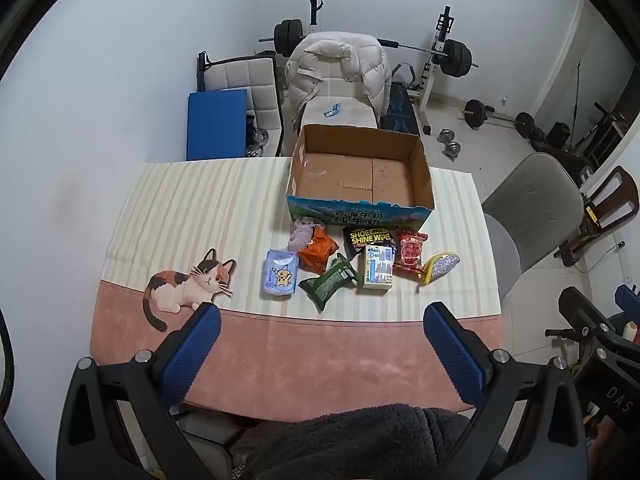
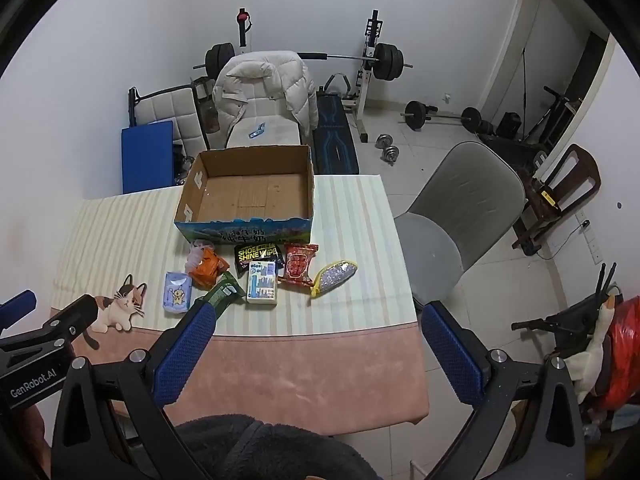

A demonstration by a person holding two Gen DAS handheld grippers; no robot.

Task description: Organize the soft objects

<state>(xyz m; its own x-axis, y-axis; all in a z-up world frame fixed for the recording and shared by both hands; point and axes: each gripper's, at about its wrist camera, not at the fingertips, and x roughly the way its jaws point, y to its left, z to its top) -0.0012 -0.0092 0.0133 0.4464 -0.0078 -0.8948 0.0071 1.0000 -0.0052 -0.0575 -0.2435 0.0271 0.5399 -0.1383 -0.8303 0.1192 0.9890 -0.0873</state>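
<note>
Eight crinkly packets (image 1: 320, 258), rectangular cardboard box (image 1: 416, 152)

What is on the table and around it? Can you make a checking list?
Surface: table under a striped and pink cloth with a cat picture.
Job's things: cardboard box empty; in front of it lie the blue pack, orange pack, green pack, shoe wipes, white carton, red pack, glitter pouch.
Clutter: nothing seen.
Grippers: left gripper and right gripper open, jaws empty.
Cables: nothing seen on the table.
Surroundings: grey chair, barbell rack, white jacket.
</note>
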